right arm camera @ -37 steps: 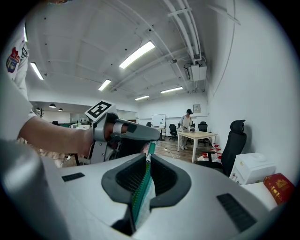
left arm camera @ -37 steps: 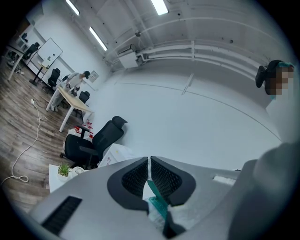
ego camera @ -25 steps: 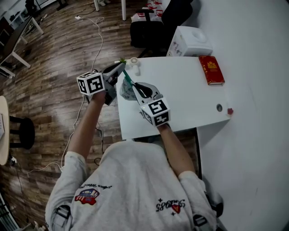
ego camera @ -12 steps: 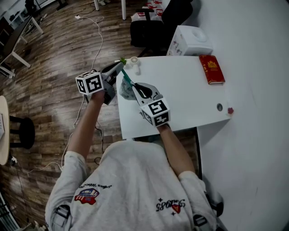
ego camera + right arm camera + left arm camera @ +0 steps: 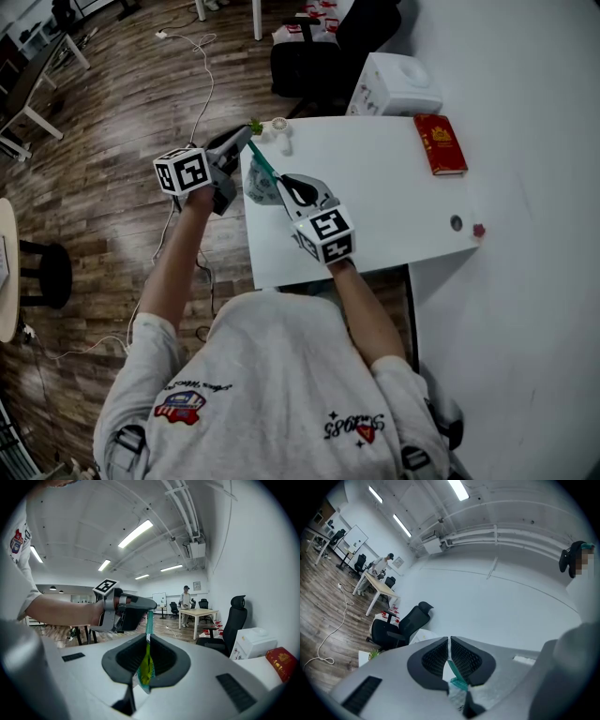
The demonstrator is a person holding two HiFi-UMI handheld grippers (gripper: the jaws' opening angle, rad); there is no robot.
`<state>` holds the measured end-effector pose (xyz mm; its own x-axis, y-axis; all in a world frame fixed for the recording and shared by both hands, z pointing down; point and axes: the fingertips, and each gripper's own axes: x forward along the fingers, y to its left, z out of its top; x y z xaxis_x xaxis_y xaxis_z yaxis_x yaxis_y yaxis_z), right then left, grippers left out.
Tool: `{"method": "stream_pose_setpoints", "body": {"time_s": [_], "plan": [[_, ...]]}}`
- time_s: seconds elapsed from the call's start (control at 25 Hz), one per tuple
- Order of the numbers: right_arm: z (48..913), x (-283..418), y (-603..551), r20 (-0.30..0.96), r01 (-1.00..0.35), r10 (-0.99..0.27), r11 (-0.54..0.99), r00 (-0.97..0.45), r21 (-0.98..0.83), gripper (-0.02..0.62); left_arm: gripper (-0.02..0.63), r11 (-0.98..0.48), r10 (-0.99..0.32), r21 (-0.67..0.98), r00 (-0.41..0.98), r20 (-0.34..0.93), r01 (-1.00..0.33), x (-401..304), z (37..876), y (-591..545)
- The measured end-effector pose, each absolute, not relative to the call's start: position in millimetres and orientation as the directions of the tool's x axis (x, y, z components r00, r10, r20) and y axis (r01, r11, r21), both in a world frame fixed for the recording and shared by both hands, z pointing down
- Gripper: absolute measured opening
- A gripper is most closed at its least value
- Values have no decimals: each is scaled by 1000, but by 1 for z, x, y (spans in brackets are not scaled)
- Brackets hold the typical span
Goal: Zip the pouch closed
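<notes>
— Right hand-held gripper [image 5: 148,641]: what has it got?
— I have its jaws closed narrow on the pouch [image 5: 146,667], at the left edge of the table [image 5: 394,216].
— And the left hand-held gripper [image 5: 449,645]?
— Mine is pinched tight on the pouch's teal zipper strip [image 5: 263,161], which runs straight between the two. Farther along the table lies a red booklet [image 5: 439,145].

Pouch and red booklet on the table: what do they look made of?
Pouch: soft, thin, pale sheet, likely plastic film or light fabric; it crumples and drapes. Its teal zip band looks like woven tape or plastic. Red booklet: flat, stiff-looking cover, probably coated card.
</notes>
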<state>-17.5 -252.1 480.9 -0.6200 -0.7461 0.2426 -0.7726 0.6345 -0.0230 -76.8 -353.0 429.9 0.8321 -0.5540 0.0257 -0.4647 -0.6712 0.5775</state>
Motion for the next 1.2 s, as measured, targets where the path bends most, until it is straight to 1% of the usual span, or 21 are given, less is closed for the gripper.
{"method": "stream_pose_setpoints", "body": {"time_s": [0.28, 0.4, 0.88, 1.2], "plan": [[480, -20, -253, 244, -771, -747, 637, -619, -6, 23, 17, -663, -566, 581, 824, 24, -472, -81, 432, -356], [482, -19, -251, 259, -770, -744, 638, -616, 0, 6, 17, -660, -572, 580, 820, 23, -477, -83, 431, -358], [482, -22, -254, 246, -769, -749, 639, -616, 18, 5, 17, -652, -586, 572, 809, 36, -498, -87, 436, -363], [491, -36, -258, 266, -754, -725, 657, -635, -7, 6, 17, -644, -613, 558, 790, 35, -524, -102, 435, -374]]}}
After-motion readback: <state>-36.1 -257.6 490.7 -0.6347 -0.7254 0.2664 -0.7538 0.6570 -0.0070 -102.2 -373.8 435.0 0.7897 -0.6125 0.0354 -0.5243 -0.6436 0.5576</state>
